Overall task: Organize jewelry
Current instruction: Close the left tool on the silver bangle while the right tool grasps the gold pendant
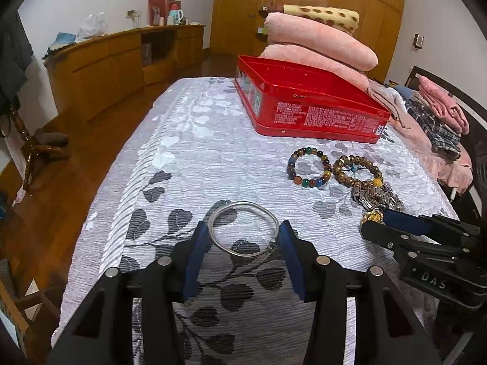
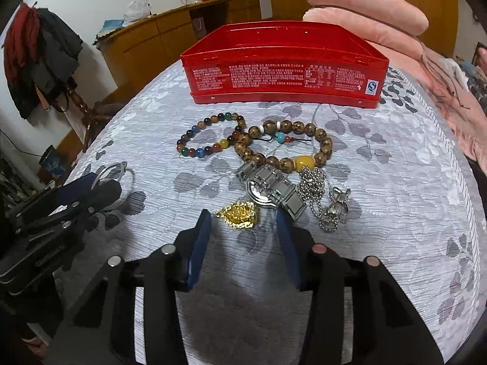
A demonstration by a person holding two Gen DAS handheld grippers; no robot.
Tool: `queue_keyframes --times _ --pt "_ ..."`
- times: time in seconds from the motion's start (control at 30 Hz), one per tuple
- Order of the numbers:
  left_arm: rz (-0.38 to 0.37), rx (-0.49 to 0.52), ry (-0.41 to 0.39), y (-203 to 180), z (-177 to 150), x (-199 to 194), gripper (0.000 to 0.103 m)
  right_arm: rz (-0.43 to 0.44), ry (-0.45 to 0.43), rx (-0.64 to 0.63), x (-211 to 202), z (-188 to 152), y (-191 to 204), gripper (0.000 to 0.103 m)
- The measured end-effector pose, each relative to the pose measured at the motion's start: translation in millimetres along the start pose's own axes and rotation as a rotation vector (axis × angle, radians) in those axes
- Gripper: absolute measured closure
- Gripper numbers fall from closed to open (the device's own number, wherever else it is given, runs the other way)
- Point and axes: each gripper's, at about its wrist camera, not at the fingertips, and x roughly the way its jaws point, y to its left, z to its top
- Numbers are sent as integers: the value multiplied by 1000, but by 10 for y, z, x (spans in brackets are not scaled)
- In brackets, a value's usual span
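A silver bangle [image 1: 219,213] sits between the blue pads of my left gripper [image 1: 243,231], which is shut on it just above the bedspread. In the right wrist view that gripper [image 2: 103,185] is at the left with the bangle [image 2: 111,168]. My right gripper [image 2: 243,222] stands open around a gold pendant [image 2: 239,214], with a gap still showing beside its right pad. Beyond lie a silver watch [image 2: 268,188], a chain necklace [image 2: 331,203], a brown bead bracelet [image 2: 327,143] and a multicoloured bead bracelet [image 2: 210,149]. An open red tin [image 2: 283,79] stands behind them.
Folded pink blankets [image 1: 319,42] are stacked behind the tin, with more clothes [image 1: 438,121] at the right. The bed's left edge [image 1: 100,188] drops to a wooden floor. A coat stand [image 2: 39,60] and a long wooden cabinet [image 1: 121,57] stand along the wall.
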Motion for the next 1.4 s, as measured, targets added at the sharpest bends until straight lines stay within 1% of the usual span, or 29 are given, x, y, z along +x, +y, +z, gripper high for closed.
queue_keyframes --times 0.13,0.47,0.5,0.63,1.0,1.17,1.4 --pt "-11 -5 -1 22 7 6 55 6 5 -21 14 4 66 68" --pt "-26 -18 5 38 -1 47 55 -2 -9 -53 104 68 128 68" --pt "-26 -19 4 39 -4 44 55 -5 -13 -59 107 66 134 69" --pt "-28 -18 4 36 -11 40 55 -22 -22 -80 99 49 144 79" --pt "-33 -8 7 -11 -25 39 55 -61 -18 -104 67 0 205 78" --pt "-34 -7 6 -16 -31 32 55 -40 -25 -87 51 -4 167 79" --pt "-34 1 -3 -63 -19 -2 55 -49 -58 -74 -141 2 84 79"
